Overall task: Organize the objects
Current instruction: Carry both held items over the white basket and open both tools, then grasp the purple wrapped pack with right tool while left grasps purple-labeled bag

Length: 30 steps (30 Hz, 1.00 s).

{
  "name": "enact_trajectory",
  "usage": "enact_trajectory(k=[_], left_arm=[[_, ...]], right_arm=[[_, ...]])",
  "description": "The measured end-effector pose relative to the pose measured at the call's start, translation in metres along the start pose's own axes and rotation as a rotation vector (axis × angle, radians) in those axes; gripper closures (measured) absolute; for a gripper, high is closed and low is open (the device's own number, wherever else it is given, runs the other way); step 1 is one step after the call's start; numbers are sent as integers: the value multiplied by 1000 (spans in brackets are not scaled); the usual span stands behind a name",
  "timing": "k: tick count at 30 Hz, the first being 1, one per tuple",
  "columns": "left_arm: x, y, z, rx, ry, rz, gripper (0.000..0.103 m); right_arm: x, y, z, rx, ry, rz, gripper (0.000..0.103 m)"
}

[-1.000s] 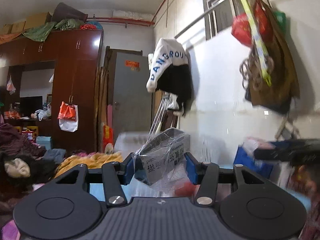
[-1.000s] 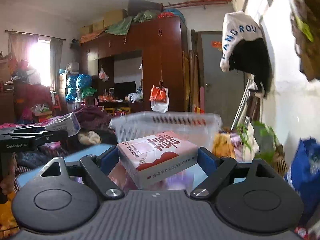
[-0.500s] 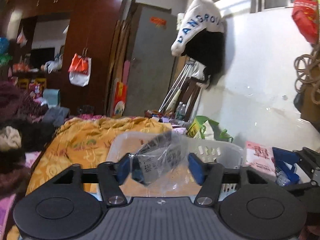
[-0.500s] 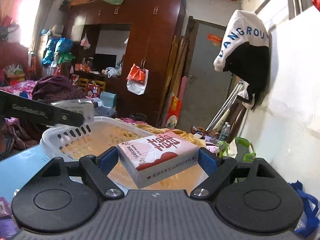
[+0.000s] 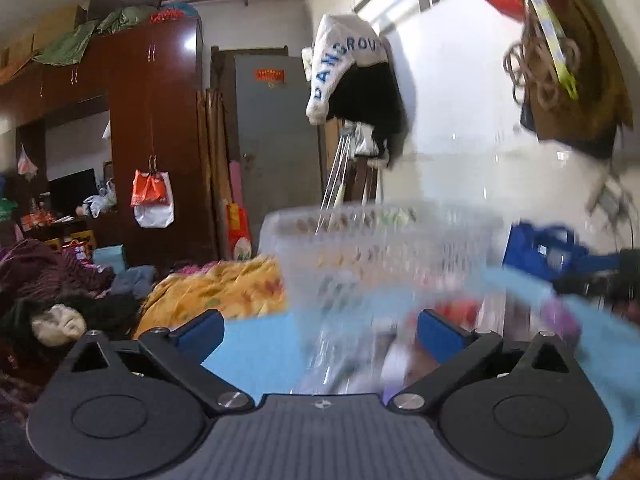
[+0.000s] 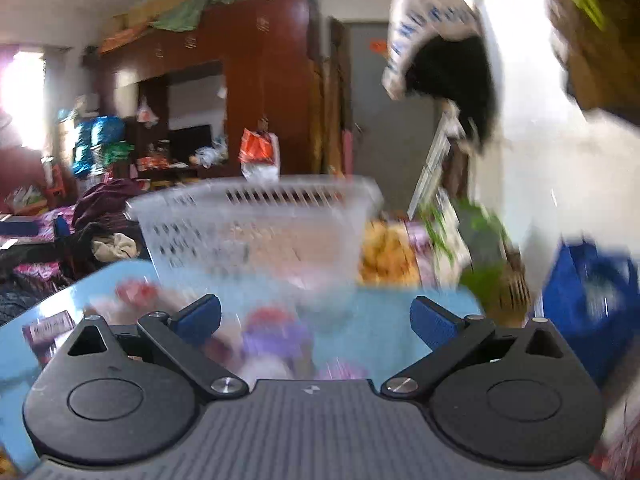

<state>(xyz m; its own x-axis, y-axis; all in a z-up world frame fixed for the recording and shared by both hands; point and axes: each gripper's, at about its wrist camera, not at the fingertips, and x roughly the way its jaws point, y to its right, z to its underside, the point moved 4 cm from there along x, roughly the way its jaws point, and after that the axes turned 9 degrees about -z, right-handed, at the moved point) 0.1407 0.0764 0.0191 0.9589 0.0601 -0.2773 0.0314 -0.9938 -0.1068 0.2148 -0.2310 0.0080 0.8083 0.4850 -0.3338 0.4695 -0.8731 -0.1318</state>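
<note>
Both grippers had just let go of their loads. The left gripper [image 5: 320, 326], which a moment earlier had pinched a plastic-wrapped box, now stood wide with nothing between its blue pads, and the right gripper [image 6: 316, 318], which had carried the pink box, was likewise spread wide and empty. Both views were smeared by motion, so neither box could be picked out for certain; judging by the earlier frames, they most likely went into the white basket [image 6: 256, 220], which stood on the blue table [image 6: 384, 336] just ahead of both grippers. Blurred small items [image 6: 272, 336], red and purple, lay on the table near the right gripper, so more sorting probably remained.
</note>
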Motion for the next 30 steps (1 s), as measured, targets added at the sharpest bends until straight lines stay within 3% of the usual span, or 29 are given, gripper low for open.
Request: enact_trajectory(k=[3, 8, 13, 18, 19, 24, 26, 27, 30], left_arm=[[-6, -9, 20, -30, -43, 35, 0], [-16, -11, 45, -61, -70, 41, 1], [-12, -15, 59, -90, -72, 22, 7], [-8, -11, 63, -73, -80, -8, 8], [-7, -10, 64, -68, -83, -8, 9], [-1, -1, 65, -50, -93, -24, 28], [0, 1, 66, -47, -98, -23, 56], [0, 1, 67, -45, -100, -22, 63], [-3, 2, 68, -39, -85, -32, 63]], right_arm=[[-4, 6, 9, 50, -20, -31, 0], [0, -10, 11, -59, -61, -2, 1], [7, -1, 13, -2, -108, 7, 30], [12, -5, 20, -40, -151, 52, 31], [14, -9, 21, -63, -167, 72, 35], [14, -12, 23, -104, -175, 122, 50], [11, -10, 23, -87, -152, 107, 51], [8, -9, 23, -78, -136, 100, 52], [2, -8, 21, -65, -92, 90, 53]])
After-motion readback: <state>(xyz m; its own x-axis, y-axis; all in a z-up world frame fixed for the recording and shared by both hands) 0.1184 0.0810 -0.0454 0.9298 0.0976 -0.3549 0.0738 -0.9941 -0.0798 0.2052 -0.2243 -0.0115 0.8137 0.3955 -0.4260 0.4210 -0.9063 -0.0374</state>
